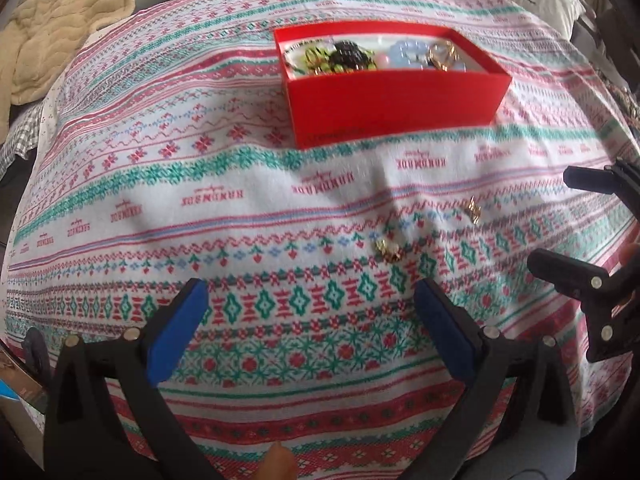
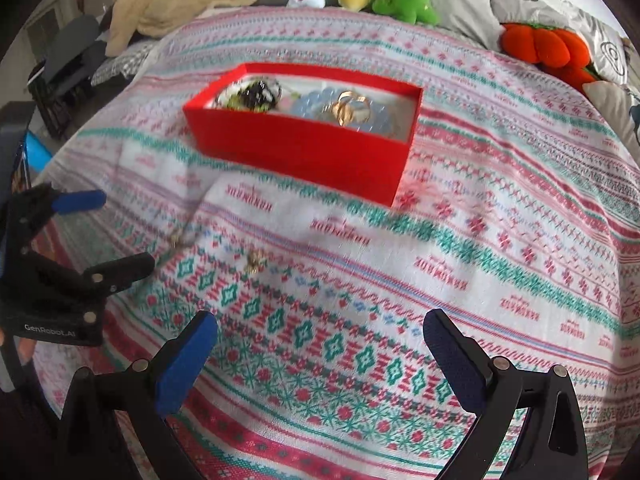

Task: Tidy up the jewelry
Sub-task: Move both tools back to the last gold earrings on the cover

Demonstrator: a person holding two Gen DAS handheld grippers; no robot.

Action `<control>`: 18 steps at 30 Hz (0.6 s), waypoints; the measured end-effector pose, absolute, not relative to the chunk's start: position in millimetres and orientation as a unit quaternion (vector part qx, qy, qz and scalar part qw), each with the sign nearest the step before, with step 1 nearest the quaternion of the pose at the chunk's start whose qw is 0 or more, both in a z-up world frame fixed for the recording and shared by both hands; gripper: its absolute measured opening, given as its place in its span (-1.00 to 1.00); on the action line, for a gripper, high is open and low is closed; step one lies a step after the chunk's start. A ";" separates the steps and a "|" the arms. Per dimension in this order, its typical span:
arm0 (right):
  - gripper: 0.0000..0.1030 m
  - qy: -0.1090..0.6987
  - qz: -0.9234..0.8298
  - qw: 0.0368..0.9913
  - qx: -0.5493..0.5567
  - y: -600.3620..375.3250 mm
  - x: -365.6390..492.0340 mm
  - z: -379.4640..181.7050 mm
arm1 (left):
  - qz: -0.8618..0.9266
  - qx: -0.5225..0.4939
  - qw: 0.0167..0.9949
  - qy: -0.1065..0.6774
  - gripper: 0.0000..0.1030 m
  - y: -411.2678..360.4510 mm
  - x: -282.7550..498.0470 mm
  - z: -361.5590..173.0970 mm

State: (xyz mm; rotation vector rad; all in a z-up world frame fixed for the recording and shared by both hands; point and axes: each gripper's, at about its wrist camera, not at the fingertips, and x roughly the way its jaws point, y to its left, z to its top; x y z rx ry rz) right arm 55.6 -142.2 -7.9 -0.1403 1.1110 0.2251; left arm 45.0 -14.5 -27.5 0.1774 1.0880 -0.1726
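Both grippers hover over the patterned blanket (image 1: 240, 184), fingers spread wide and holding nothing: the left gripper (image 1: 310, 300) and the right gripper (image 2: 320, 332). Two small gold jewelry pieces (image 1: 389, 250) (image 1: 474, 209) lie on the blanket, well short of the red box (image 1: 392, 100), which holds beaded bracelets (image 1: 408, 54).

Soft daylight, mild motion blur, strong fisheye bending at the edges.

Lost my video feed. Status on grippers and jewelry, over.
Left gripper open, empty. Right gripper open, empty. Two gold pieces loose on the cloth, apart; red box beyond, part filled. Nothing in the way.
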 end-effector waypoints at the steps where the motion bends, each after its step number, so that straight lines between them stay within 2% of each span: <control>1: 1.00 0.530 0.106 0.838 -0.067 -141.1 55.7 -12.0 | -0.080 0.089 0.847 0.518 0.99 -16.2 44.3 -31.2; 5: 1.00 0.549 0.101 0.826 -0.078 -137.9 59.3 -30.1 | -0.072 0.082 0.851 0.513 0.99 -17.1 45.0 -37.1; 12: 1.00 0.527 0.098 0.839 -0.093 -132.7 54.2 -37.4 | -0.062 0.067 0.857 0.507 0.99 -19.4 42.7 -38.6; 15: 1.00 0.527 0.098 0.839 -0.093 -131.8 52.8 -37.1 | -0.081 0.049 0.862 0.498 0.79 -20.7 41.0 -35.1; 18: 1.00 0.523 0.097 0.842 -0.093 -131.9 52.5 -38.5 | -0.101 0.056 0.864 0.491 0.43 -29.0 35.6 -32.1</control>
